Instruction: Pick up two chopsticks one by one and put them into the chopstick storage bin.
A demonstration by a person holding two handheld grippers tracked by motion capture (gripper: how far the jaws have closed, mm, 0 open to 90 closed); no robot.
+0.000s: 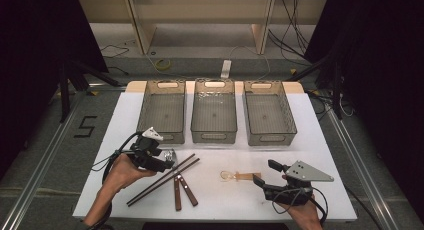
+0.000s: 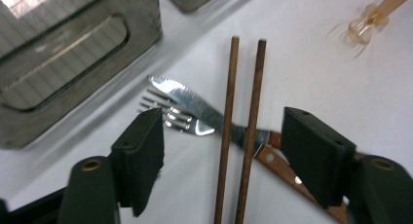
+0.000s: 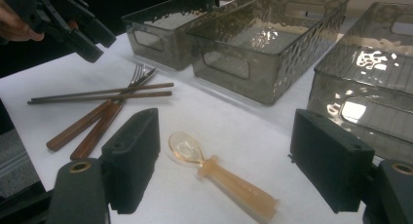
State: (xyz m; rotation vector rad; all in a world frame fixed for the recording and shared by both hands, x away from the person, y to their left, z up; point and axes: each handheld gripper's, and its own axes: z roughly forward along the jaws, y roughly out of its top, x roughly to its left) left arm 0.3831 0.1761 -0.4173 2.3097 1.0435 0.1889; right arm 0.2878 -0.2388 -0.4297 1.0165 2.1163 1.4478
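White table (image 1: 310, 140) bears three bins (image 1: 214, 117), chopsticks (image 1: 162, 180) (crossing cutlery), spoon (image 1: 240, 176).

The person's left forearm comes in from the bottom left of the high view and angles up and to the right. The left hand (image 1: 120, 174) wraps the body of the left gripper (image 1: 170, 162), which points to the right and slightly down toward the table. In the left gripper view its two black jaws stand apart, their pads pressing on nothing.

The right hand (image 1: 300, 212) sits low at the bottom edge, holding the right gripper (image 1: 265, 172), which points left. Its jaws stand wide apart, level over the table, gripping nothing.
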